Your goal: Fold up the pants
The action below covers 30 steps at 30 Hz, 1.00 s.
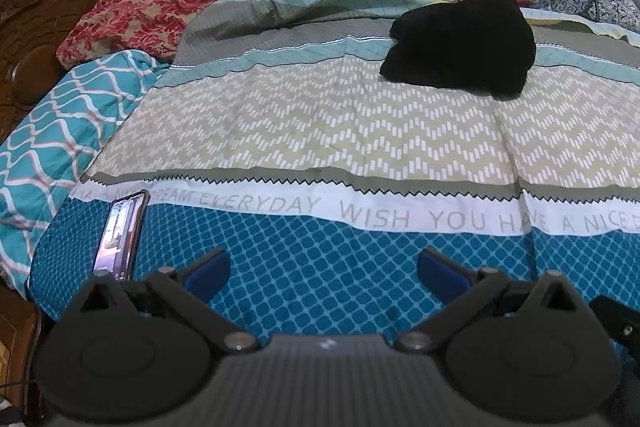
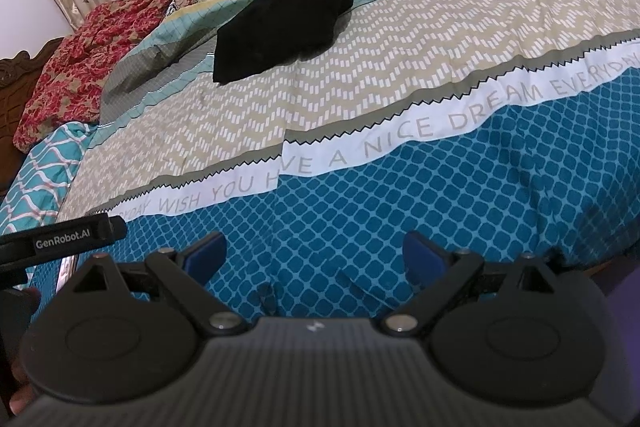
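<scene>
Left wrist: bunched pants (image 1: 460,43), axis unclear.

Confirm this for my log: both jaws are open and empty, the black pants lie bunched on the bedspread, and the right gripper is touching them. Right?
Not quite. The right gripper is not touching the black pants; the right wrist view shows it hovering over the blue part of the bedspread, well short of them. The rest holds: the left gripper is open and empty too.

Both the left gripper (image 1: 324,269) and the right gripper (image 2: 316,255) are matte black with ribbed grey housings, round silver pivot screws and blue-padded jaws; one side bar reads "GenRobot.AI", probably the left's.
</scene>
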Each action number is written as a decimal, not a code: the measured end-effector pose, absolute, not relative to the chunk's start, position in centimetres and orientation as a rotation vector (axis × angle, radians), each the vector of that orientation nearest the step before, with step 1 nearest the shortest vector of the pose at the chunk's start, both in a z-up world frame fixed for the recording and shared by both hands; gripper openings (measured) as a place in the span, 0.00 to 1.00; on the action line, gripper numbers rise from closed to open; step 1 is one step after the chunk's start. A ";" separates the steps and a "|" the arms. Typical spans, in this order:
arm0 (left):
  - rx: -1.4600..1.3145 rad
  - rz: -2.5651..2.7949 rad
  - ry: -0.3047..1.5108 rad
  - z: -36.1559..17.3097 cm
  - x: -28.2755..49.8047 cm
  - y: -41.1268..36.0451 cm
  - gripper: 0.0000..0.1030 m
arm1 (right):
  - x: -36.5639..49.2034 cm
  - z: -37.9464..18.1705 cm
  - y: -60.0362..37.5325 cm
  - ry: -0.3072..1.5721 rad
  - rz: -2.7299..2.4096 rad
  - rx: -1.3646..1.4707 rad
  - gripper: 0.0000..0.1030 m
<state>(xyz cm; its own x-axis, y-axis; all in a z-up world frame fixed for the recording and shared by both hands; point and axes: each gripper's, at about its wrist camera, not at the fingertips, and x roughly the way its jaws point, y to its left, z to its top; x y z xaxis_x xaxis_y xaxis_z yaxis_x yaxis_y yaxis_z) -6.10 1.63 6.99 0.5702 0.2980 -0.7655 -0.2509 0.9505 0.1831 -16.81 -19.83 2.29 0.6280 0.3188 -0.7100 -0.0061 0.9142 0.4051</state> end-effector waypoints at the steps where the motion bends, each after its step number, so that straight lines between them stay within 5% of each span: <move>1: 0.058 0.322 0.905 7.0 -6.1 1.6 1.00 | -16.8 2.3 -19.8 0.877 0.191 0.386 0.94; 17: 0.104 0.327 0.724 10.0 -7.3 0.4 1.00 | -16.7 2.4 -20.0 0.875 0.192 0.389 0.94; 30: 0.044 0.314 0.953 7.4 -6.0 1.3 1.00 | -16.7 2.2 -20.0 0.884 0.192 0.399 0.94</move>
<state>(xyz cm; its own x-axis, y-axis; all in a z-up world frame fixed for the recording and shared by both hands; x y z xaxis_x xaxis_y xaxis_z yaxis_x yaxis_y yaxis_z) -6.05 1.29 7.35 0.5375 0.2831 -0.7943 -0.2447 0.9538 0.1743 -16.74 -19.97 2.16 0.6232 0.3247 -0.7115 0.0000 0.9097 0.4152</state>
